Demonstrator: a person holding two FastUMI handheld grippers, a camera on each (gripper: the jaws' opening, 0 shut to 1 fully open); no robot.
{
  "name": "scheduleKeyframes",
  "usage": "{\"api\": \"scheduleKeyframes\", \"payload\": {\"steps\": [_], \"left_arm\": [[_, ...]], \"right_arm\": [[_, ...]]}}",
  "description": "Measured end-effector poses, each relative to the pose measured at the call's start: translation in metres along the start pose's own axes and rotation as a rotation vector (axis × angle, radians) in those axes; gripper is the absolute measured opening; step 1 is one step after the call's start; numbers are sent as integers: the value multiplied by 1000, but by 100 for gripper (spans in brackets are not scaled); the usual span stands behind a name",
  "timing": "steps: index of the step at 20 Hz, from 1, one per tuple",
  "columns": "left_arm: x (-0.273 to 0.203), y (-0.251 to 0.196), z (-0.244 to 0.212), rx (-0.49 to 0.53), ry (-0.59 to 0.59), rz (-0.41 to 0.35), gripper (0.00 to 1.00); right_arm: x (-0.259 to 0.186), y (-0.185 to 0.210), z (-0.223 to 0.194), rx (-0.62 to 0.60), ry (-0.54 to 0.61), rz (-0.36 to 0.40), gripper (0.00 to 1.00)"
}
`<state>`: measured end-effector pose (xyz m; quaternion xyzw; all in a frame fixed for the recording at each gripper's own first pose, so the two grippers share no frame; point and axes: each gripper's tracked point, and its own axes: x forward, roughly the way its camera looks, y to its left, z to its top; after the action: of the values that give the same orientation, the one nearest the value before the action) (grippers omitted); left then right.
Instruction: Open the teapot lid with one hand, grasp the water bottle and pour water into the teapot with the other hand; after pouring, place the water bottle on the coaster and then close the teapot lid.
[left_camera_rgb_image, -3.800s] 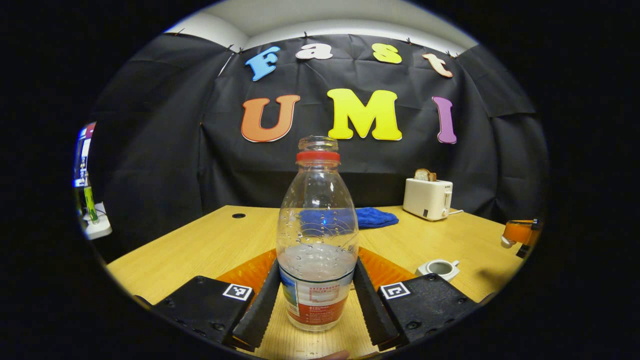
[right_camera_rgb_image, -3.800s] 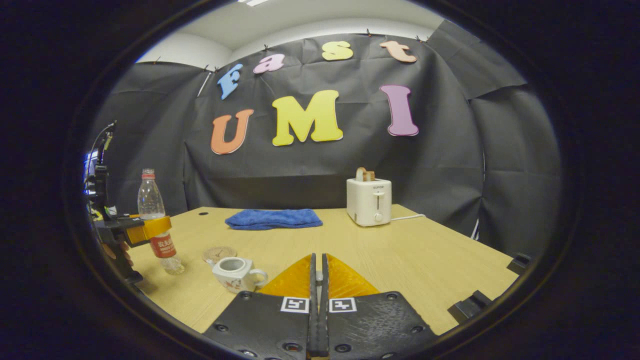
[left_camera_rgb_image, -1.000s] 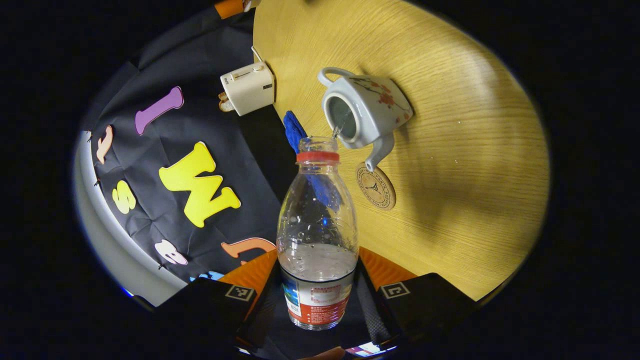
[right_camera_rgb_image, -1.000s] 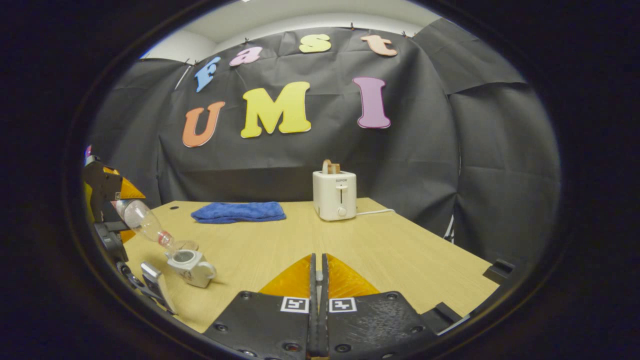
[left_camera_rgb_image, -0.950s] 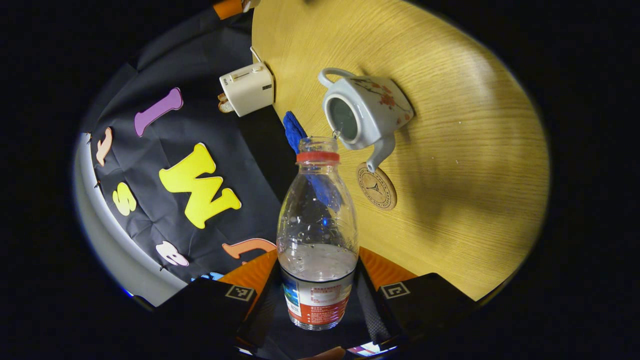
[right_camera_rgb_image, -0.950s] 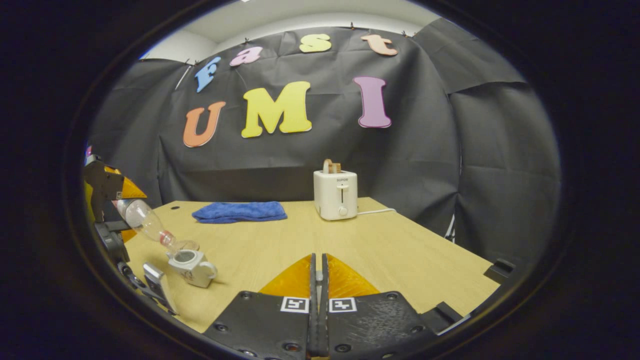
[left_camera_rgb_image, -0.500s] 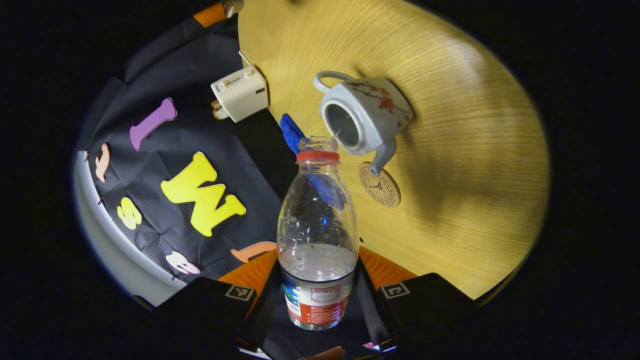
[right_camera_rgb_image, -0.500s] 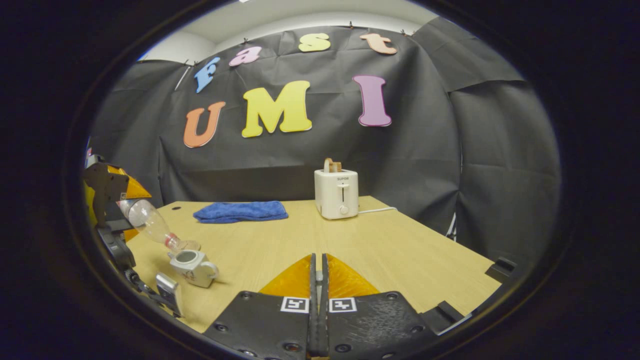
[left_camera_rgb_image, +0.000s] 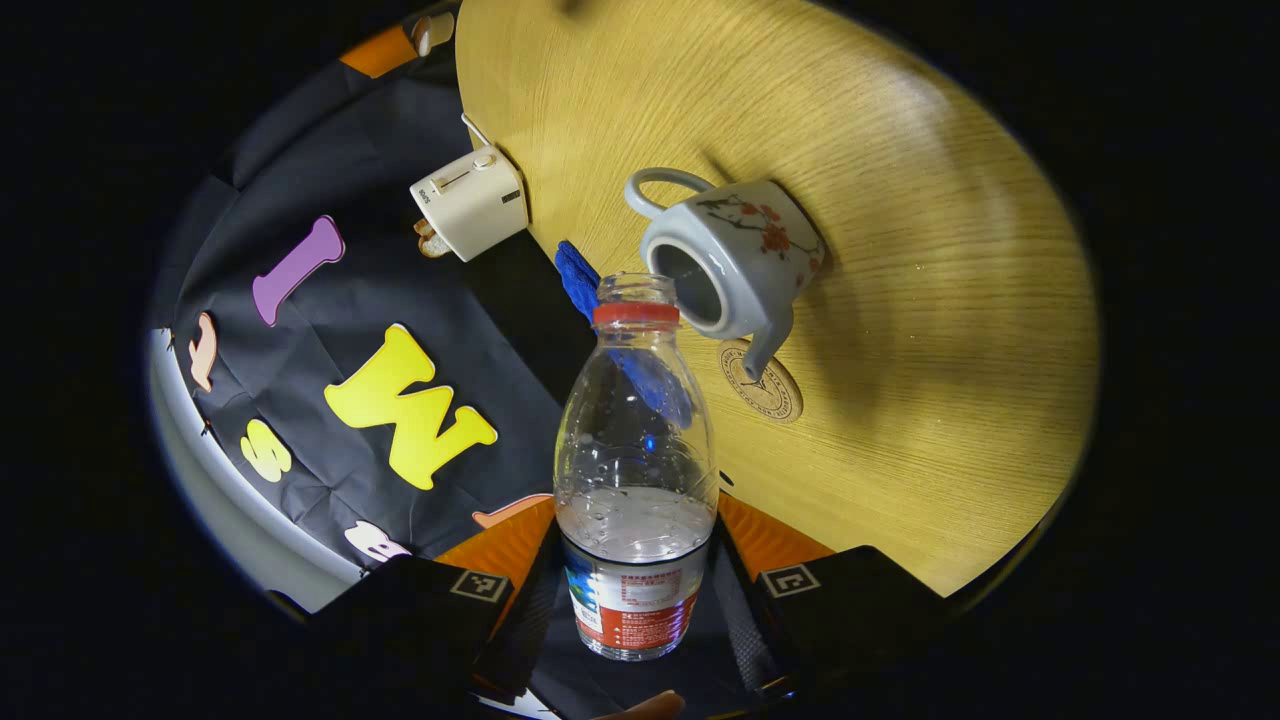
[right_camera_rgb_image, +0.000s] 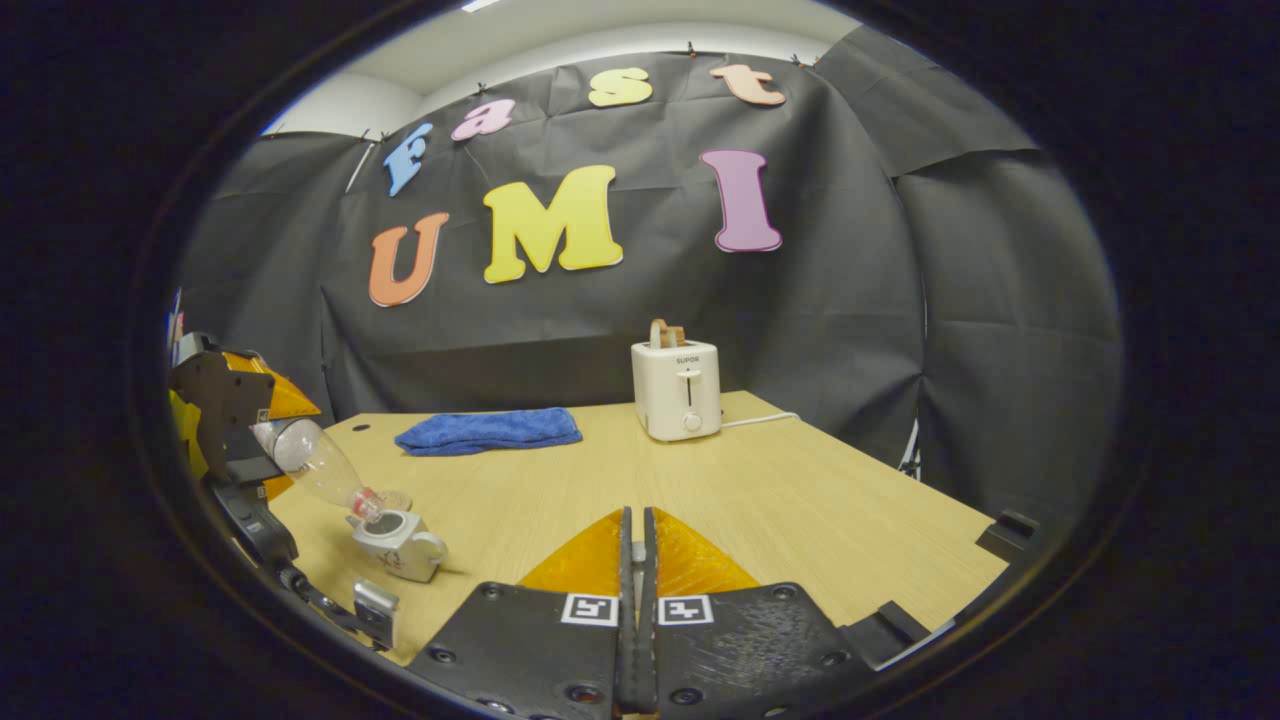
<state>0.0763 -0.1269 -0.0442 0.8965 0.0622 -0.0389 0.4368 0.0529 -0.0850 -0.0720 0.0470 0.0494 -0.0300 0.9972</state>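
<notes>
My left gripper (left_camera_rgb_image: 636, 560) is shut on a clear water bottle (left_camera_rgb_image: 636, 470) with a red neck ring, held low around its label. The bottle is tilted, mouth down, over the open top of the white flowered teapot (left_camera_rgb_image: 735, 255) on the table. A round coaster (left_camera_rgb_image: 765, 375) lies just past the teapot's spout. The right gripper view has the bottle (right_camera_rgb_image: 315, 465) slanting down to the teapot (right_camera_rgb_image: 398, 545) at the far left, held by the left gripper (right_camera_rgb_image: 240, 400). My right gripper (right_camera_rgb_image: 632, 560) is shut; in the left gripper view a pale lid (left_camera_rgb_image: 432, 28) sits at its tip.
A white toaster (right_camera_rgb_image: 677, 388) with bread in it stands at the back of the wooden table (right_camera_rgb_image: 780, 500), its cord trailing right. A folded blue cloth (right_camera_rgb_image: 488, 431) lies at the back left. Black cloth walls close the booth behind.
The left gripper has tipped the bottle further and brought its mouth closer over the teapot's opening. The right gripper has stayed shut and nearly still.
</notes>
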Motion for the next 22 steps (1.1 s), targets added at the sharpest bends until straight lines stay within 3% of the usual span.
{"api": "scheduleKeyframes", "payload": {"steps": [6, 9, 15, 22], "left_arm": [[5, -4, -4, -25, -6, -9, 76], [13, -11, -3, -120, -43, -41, 76], [29, -33, -11, -547, -84, -99, 76], [42, -31, -27, -1191, -105, -105, 76]], "right_arm": [[2, -2, -3, 2, 10, -6, 0], [1, -7, -3, 0, 11, -24, 0], [2, -25, 0, -1, 2, -70, 0], [3, -30, -2, -6, 3, -90, 0]]}}
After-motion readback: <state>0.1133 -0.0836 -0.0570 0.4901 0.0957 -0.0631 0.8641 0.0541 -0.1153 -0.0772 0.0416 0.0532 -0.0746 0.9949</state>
